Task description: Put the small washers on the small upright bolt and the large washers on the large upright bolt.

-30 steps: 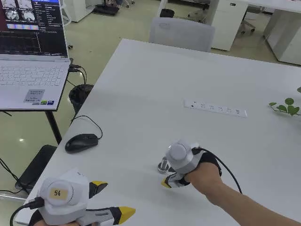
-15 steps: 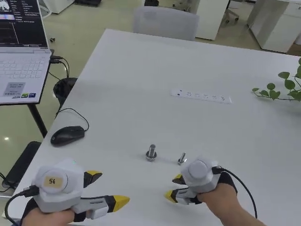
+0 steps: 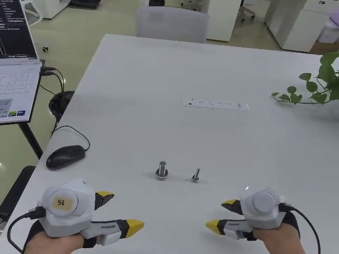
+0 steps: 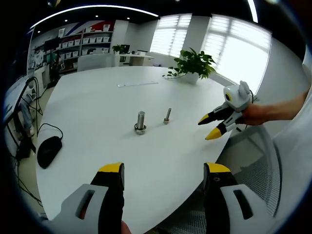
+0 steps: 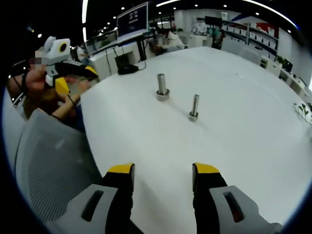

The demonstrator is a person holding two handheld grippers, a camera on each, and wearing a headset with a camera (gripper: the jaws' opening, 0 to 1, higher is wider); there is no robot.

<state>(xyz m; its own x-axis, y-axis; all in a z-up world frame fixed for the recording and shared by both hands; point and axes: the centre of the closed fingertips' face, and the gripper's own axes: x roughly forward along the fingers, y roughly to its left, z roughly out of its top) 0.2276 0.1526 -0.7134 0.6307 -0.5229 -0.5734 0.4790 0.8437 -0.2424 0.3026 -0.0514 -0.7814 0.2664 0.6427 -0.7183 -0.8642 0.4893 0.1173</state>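
Note:
Two bolts stand upright on the white table (image 3: 175, 79). The large bolt (image 3: 162, 170) (image 4: 140, 122) (image 5: 162, 87) carries washers at its base. To its right stands the small bolt (image 3: 196, 175) (image 4: 167, 115) (image 5: 194, 107), also with a washer at its foot. My left gripper (image 3: 119, 212) (image 4: 163, 170) hovers open near the table's front left edge, nothing between its yellow-tipped jaws. My right gripper (image 3: 221, 215) (image 5: 158, 171) is open and empty at the front right, well back from both bolts.
A black mouse (image 3: 65, 156) with its cable lies at the left edge. A white power strip (image 3: 214, 104) lies across the middle of the table. A green plant (image 3: 312, 84) reaches in at the right. A laptop (image 3: 16, 63) stands off the table's left, a grey chair (image 3: 169, 24) beyond.
My right gripper has drawn back from the bolts toward the front right edge, uncovering both. The head camera has panned right. The left gripper has held its place.

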